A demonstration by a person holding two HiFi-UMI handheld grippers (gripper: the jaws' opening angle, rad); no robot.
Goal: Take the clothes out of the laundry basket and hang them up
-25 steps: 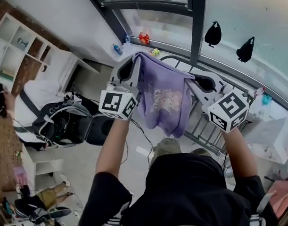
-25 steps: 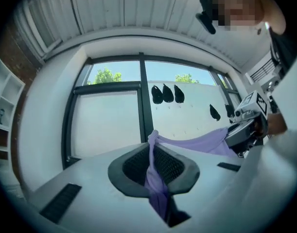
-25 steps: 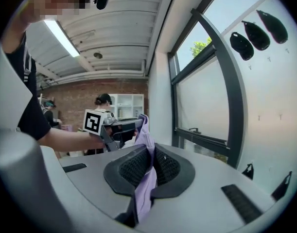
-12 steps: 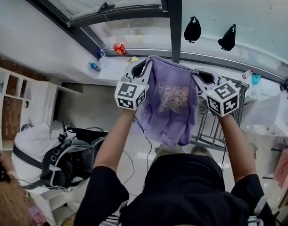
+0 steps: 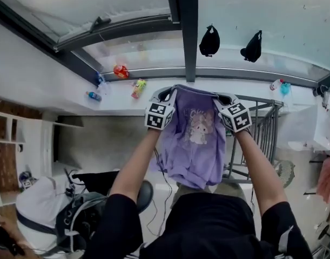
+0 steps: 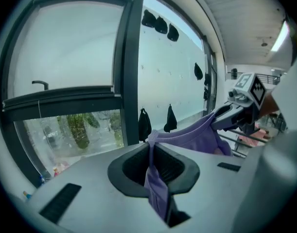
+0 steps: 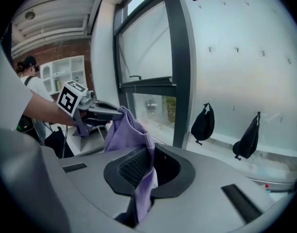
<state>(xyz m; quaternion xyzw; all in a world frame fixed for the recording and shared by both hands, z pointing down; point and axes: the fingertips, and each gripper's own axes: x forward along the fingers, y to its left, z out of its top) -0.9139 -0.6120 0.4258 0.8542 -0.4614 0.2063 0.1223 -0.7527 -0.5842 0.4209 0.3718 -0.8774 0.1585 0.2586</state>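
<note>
A small purple shirt (image 5: 194,136) with a cartoon print hangs spread between my two grippers, in front of the window. My left gripper (image 5: 166,94) is shut on its left shoulder edge; the cloth (image 6: 155,178) runs through the jaws in the left gripper view. My right gripper (image 5: 223,97) is shut on the other shoulder, where purple fabric (image 7: 143,178) shows pinched in the right gripper view. The shirt's hem dangles at about chest height. No laundry basket or hanger is in view.
A metal drying rack (image 5: 256,128) stands just right of the shirt. Two black pouches (image 5: 209,41) hang on the glass above. Bottles and toys (image 5: 120,70) lie on the white sill. A person with a backpack (image 5: 73,220) sits at lower left, near white shelving (image 5: 13,150).
Both grippers have come down and away from the head camera with the shirt still stretched between them. The view has swung, so the window fills more of the picture and the seated person sits lower left.
</note>
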